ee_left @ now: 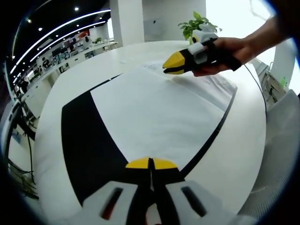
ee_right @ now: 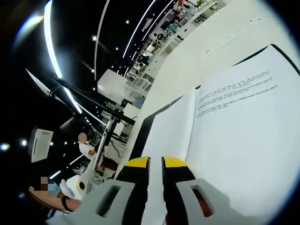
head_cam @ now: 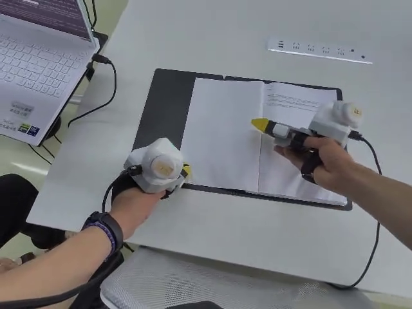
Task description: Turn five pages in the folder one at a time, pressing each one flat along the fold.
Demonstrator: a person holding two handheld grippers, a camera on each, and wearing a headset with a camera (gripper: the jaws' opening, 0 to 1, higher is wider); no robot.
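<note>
A black folder (head_cam: 166, 103) lies open on the white table. Its left page (head_cam: 222, 135) is blank; the right page (head_cam: 299, 103) has a few lines of print at the top. My right gripper (head_cam: 257, 123) is shut, its yellow tips lying over the fold (ee_right: 190, 122) between the pages with nothing held. The same gripper (ee_left: 177, 62) hovers at the far side of the page (ee_left: 154, 117) in the left gripper view. My left gripper (head_cam: 185, 171) is shut too, at the folder's front edge by the blank page's lower left corner. Whether either one touches the paper I cannot tell.
A laptop (head_cam: 38, 45) sits at the table's far left with a cable (head_cam: 109, 84) running toward the folder. A white power strip (head_cam: 318, 49) lies beyond the folder. A grey chair (head_cam: 193, 286) stands at the table's near edge.
</note>
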